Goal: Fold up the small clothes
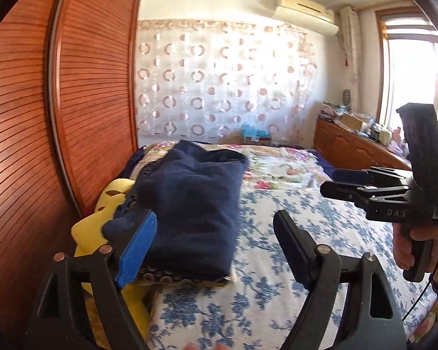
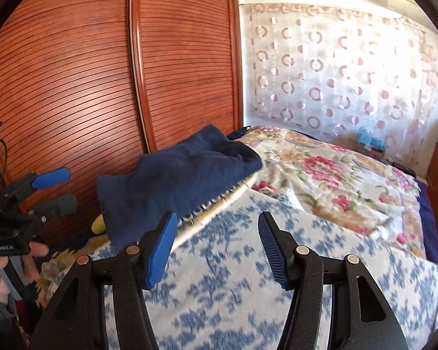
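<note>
Work from the bed covered in a blue-and-white floral sheet point(image 1: 292, 262), which gives you bare flat room to your right of the pile. The folded navy-blue fleece garment point(image 1: 189, 204) lies at the bed's left edge, near the reddish louvred wooden wardrobe doors point(image 1: 81, 87), on top of a yellow cloth point(image 1: 102, 221). It looks already folded, so judge whether it needs squaring before you reach for another piece. Your left gripper point(image 1: 216, 239) hovers low just before the garment, fingers spread wide and holding nothing. Your right gripper point(image 2: 216, 248) hangs further right above the sheet, likewise spread and empty, pointed toward the garment's near corner.
</note>
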The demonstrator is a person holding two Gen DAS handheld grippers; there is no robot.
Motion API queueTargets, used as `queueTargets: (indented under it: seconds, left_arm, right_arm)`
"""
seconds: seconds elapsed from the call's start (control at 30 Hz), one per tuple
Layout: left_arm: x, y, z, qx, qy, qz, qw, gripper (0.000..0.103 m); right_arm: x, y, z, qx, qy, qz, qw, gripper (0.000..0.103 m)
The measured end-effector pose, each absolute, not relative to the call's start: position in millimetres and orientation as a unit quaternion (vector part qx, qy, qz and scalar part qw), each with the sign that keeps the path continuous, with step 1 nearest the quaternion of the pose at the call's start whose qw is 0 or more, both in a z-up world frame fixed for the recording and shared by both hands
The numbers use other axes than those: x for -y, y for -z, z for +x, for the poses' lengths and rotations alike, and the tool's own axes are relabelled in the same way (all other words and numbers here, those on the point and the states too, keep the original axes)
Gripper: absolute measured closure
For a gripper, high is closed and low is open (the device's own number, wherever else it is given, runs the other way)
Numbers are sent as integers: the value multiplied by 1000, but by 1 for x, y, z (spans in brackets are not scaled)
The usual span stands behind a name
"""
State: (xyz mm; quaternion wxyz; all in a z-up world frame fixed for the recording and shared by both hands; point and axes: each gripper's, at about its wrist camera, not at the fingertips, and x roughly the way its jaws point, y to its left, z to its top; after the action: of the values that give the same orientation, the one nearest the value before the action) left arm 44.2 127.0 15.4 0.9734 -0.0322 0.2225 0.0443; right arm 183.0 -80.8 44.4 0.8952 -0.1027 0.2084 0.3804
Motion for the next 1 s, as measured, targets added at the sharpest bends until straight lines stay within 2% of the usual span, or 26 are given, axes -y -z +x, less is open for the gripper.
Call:
queueTargets:
  seconds: [0.13, 0.33, 0.63, 1.0]
  left_arm:
    - [-108, -16, 45, -222, -29, -27, 974, 20]
    - [-77, -17, 49, -231, 0, -27, 973, 20]
    - [-18, -37, 56, -220, 22, -10, 975, 20]
    - [22, -53, 53, -209, 36, -1, 977, 20]
  right_arm:
    - [100, -44, 162, -204, -357, -86, 908, 43]
    - [129, -48, 129, -194, -316, -65, 926, 38]
    - [182, -68, 62, -151, -231, -30, 961, 21]
    - [206, -74, 19, -130, -149, -11, 980, 20]
